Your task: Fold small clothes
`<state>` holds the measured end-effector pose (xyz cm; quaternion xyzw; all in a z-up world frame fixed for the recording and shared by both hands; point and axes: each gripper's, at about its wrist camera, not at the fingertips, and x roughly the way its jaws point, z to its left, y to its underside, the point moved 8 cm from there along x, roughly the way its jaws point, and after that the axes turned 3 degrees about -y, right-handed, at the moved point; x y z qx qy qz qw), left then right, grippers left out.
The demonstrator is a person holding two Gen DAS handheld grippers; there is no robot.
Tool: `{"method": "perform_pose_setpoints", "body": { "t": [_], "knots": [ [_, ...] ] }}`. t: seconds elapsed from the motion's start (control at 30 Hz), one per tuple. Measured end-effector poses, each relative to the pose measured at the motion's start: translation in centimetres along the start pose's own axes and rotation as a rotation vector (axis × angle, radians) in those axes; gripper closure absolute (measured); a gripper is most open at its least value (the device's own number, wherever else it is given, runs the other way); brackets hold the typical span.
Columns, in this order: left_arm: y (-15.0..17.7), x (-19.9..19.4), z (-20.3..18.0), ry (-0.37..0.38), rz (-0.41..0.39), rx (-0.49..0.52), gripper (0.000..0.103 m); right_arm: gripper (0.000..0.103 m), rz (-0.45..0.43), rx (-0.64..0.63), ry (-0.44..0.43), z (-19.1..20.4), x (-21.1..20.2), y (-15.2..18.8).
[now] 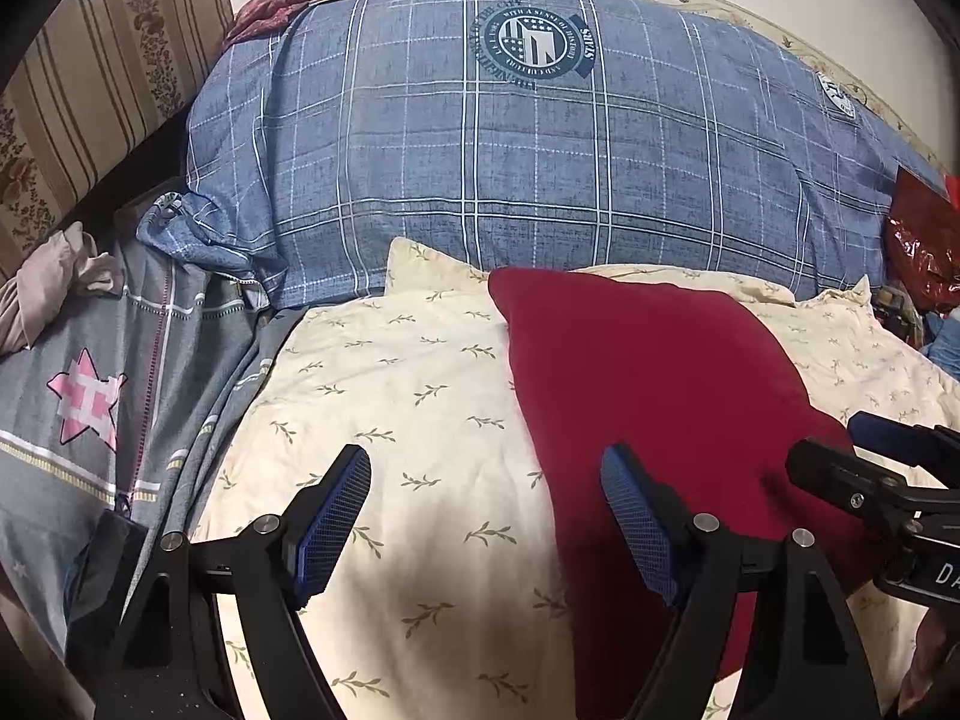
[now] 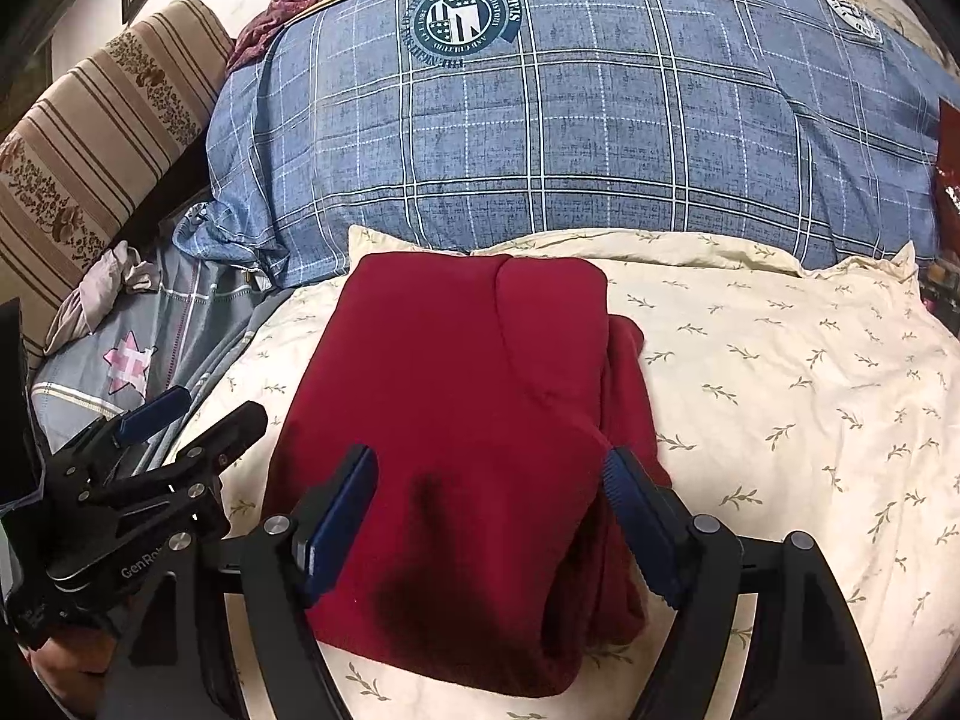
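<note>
A dark red garment (image 2: pixel 456 420) lies folded into a rough rectangle on a cream leaf-print pillow (image 2: pixel 780 372). It also shows in the left wrist view (image 1: pixel 660 396), to the right. My left gripper (image 1: pixel 486 516) is open and empty above the cream pillow (image 1: pixel 390 396), at the garment's left edge. My right gripper (image 2: pixel 489 516) is open above the garment's near part, holding nothing. Each gripper shows in the other's view: the right one (image 1: pixel 864 456) at the right edge, the left one (image 2: pixel 192 414) at the left.
A large blue plaid pillow (image 1: pixel 528 168) lies behind the cream one. A grey quilt with a pink star (image 1: pixel 90 402) lies left. A striped sofa arm (image 1: pixel 90 90) stands far left. A red shiny bag (image 1: pixel 924 240) sits far right.
</note>
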<state>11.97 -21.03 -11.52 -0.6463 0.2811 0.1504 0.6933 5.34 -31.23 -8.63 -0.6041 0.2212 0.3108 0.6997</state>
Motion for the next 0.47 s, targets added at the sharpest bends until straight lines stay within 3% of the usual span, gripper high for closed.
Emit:
{"method": "perform_pose_setpoints", "body": {
  "t": [0.47],
  "knots": [
    [0.01,0.42,0.15,0.027,0.020,-0.024,0.024,0.021,-0.005,-0.003,-0.007,0.27,0.05,-0.30]
  ]
}}
